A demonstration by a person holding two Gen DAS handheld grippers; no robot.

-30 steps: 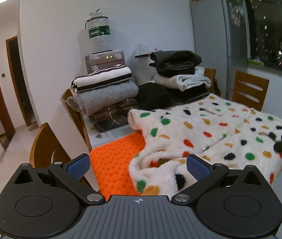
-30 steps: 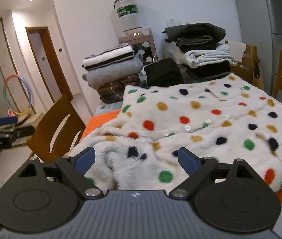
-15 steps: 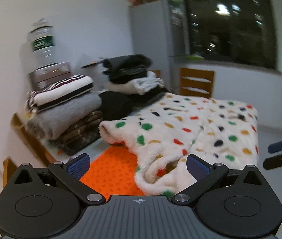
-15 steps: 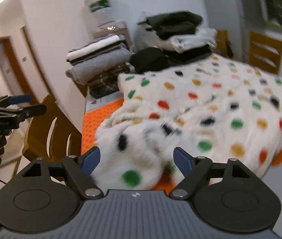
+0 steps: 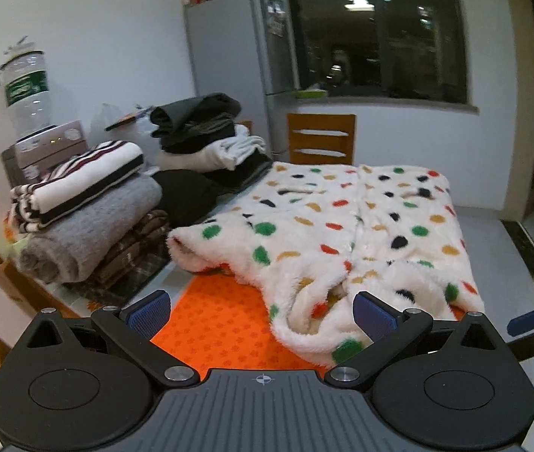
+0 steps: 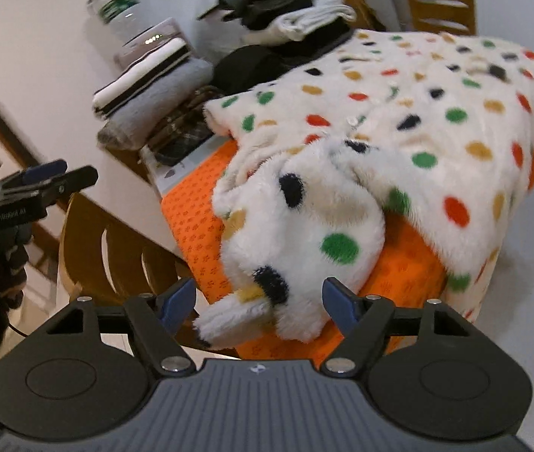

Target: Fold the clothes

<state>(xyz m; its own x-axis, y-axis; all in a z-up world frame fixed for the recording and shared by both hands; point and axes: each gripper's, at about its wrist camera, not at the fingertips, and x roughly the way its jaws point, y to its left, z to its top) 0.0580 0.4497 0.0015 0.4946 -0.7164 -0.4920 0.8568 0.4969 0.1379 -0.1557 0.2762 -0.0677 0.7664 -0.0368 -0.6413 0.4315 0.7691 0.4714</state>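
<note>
A white fleece garment [image 5: 361,226] with coloured dots lies spread on an orange mat [image 5: 214,320] on the table. Its rolled sleeve [image 6: 304,218] hangs over the near edge of the mat [image 6: 191,203]. My right gripper [image 6: 257,303] is at the sleeve's cuff; its jaws are closing, the cuff sits between the pads, and small gaps remain on both sides. My left gripper [image 5: 261,314] is open over the mat, with a bunched fold of fleece just ahead of its right finger [image 5: 374,314]. Each gripper shows at the edge of the other's view.
Stacks of folded clothes [image 5: 86,203] and a dark pile [image 5: 199,128] fill the far left of the table, beside a water dispenser [image 5: 26,90]. A fridge [image 5: 237,56] and a wooden chair [image 5: 321,143] stand behind. Another chair [image 6: 116,248] is close at the table's near left.
Both hands swung around the table's near corner. My right gripper dropped in close to the hanging sleeve and its jaws narrowed. My left gripper stayed open.
</note>
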